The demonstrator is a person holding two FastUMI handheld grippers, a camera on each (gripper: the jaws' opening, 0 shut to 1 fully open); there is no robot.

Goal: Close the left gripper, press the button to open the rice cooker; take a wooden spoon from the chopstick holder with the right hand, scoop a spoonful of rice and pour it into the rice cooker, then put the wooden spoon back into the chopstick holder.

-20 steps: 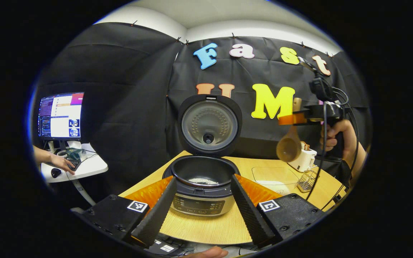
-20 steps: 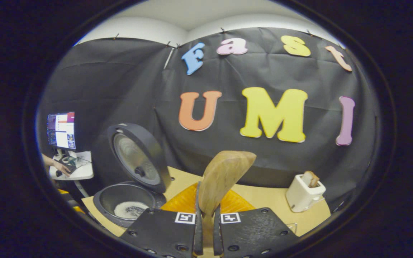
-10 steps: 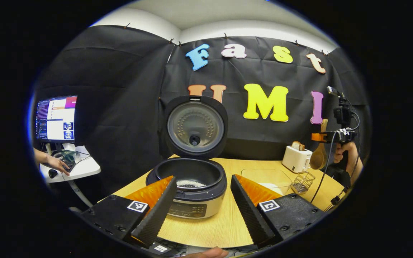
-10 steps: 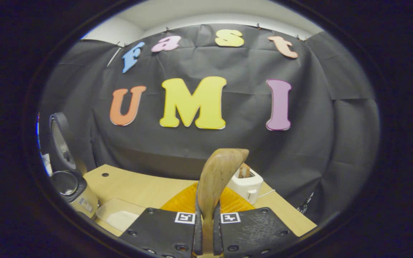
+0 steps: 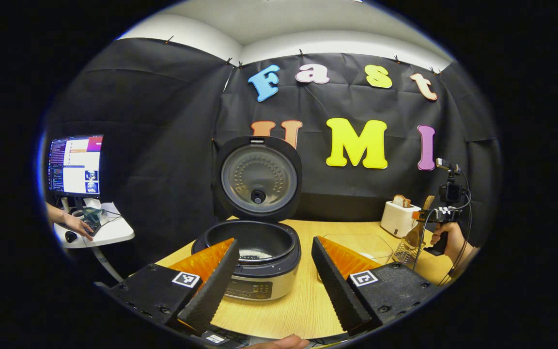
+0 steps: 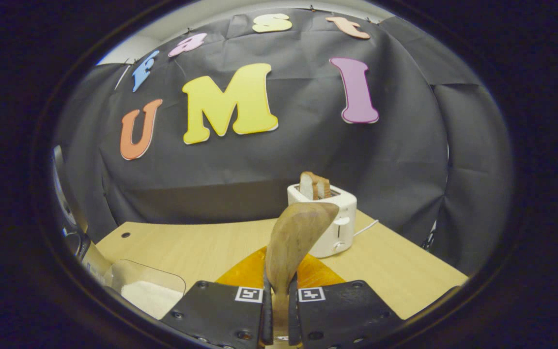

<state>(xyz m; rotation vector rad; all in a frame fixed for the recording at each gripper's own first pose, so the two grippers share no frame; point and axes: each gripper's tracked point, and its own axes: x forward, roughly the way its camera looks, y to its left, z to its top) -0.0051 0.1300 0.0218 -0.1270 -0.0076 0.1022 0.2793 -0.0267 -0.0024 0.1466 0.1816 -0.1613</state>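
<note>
Now: right gripper [image 6: 279, 310] fingers clenched on spoon [image 6: 294, 245], bowl up toward 12 o'clock, toaster [image 6: 331, 228] just behind. Left gripper [image 5: 274, 276] fingers released, spread wide. Cooker [image 5: 255, 252] at 12 on tabletop [image 5: 298, 305], lid up. Holder [image 5: 406, 251] at 3 o'clock, beside rice tray [image 5: 359, 242].

Ahead of me a white toaster [image 6: 330, 223] stands on the wooden table [image 6: 201, 247] near the black cloth wall [image 6: 405, 145], a slice of bread [image 6: 314, 185] sticking up from its slot. Far off to my left, a lit monitor [image 5: 75, 165] sits on a small white stand [image 5: 109, 232], where someone's hand [image 5: 76, 224] rests on a keyboard.
</note>
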